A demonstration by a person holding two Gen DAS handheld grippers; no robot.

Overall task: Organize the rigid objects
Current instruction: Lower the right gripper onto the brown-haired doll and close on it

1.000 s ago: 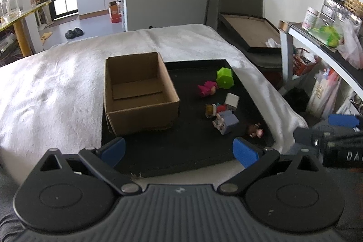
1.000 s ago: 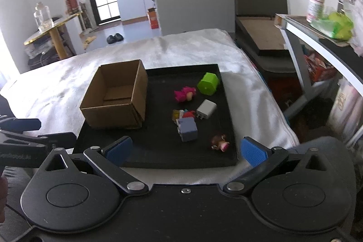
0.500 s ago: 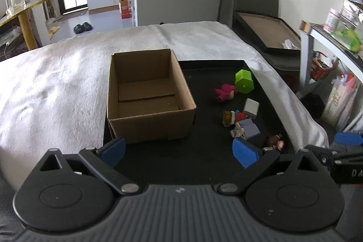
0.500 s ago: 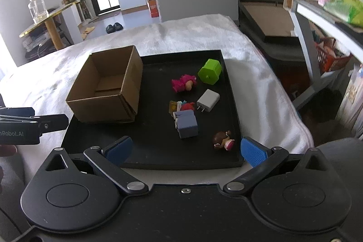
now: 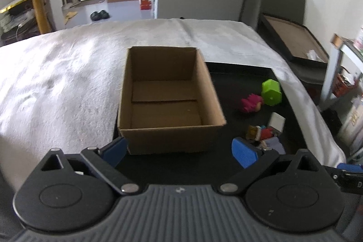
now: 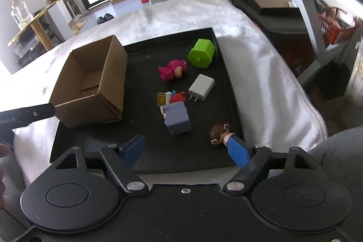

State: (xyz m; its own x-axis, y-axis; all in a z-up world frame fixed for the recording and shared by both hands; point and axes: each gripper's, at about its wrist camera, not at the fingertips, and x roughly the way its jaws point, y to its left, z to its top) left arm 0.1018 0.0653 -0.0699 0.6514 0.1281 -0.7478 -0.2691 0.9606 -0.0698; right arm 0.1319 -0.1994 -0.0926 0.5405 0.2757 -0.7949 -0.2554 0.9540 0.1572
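A: What is your left camera giving you that the right one is not?

B: You are looking straight into the cardboard box (image 5: 169, 99) at 12 o'clock; its floor is showing bare, only the folded flaps. Your left gripper (image 5: 179, 150) is hanging with jaws spread wide, holding nothing, its left fingertip just at the box's near corner.

A: And the right camera?

B: It is showing the whole black tray (image 6: 147, 158) and every piece. The green block (image 6: 201, 53) is lying at 1 o'clock near the tray's far right rim, the pink figure (image 6: 172, 70) at 12 o'clock, the white charger (image 6: 202, 90) just right of centre, a small red and yellow toy cluster (image 6: 170, 98) touching the grey-blue block (image 6: 178, 120). The brown-haired doll (image 6: 219, 133) is sitting at 1 o'clock right by your right fingertip; I cannot tell whether they are touching. Your right gripper (image 6: 186, 151) is also standing wide apart and empty.

A: Where is the room?

B: Bare tray floor is lying between the box and the toys, and along the near rim. The doll is sitting close to the right rim. White cloth (image 6: 267, 74) is surrounding the tray.
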